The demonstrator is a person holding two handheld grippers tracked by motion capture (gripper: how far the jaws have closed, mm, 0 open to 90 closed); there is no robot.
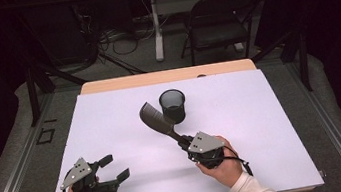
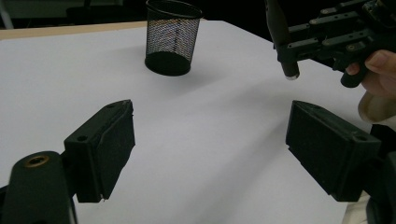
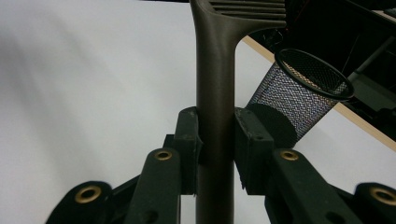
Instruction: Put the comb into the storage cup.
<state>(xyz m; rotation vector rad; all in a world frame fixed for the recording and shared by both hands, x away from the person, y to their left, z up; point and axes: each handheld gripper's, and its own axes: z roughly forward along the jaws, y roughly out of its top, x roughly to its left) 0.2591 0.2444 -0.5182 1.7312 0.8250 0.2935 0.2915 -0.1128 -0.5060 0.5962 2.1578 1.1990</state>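
In the high view, a white sheet (image 1: 242,116) covers the table, with a strip of bare wood along its far edge. A black mesh cup (image 1: 173,104) stands upright near the middle of the sheet. The right gripper (image 1: 185,143) is clamped on the handle of a dark slotted spatula (image 1: 157,119), whose blade lies up and to the left, just beside the cup; whether blade and cup touch cannot be told from here. The left gripper (image 1: 112,168) sits well apart at the near left, its jaws spread with nothing between them. Beyond the table stand a folding chair (image 1: 218,21) and a tangle of cables (image 1: 118,40) on the floor, both dim.

The left gripper view shows that gripper's (image 2: 210,144) two black jaws wide apart over bare sheet, nothing between them. The cup (image 2: 171,37) stands clear ahead, with open sheet in front of it. At the upper right, the right gripper (image 2: 289,56) and a hand (image 2: 380,70) are cut off by the frame; the spatula handle's butt end pokes out below the jaws.

The right gripper view shows the grip up close: both pads (image 3: 189,140) press the spatula's (image 3: 215,84) handle from either side. The blade is cropped at the top edge, only its slots showing. The cup (image 3: 303,93) appears tilted to the right behind the handle, its base partly hidden by a jaw.
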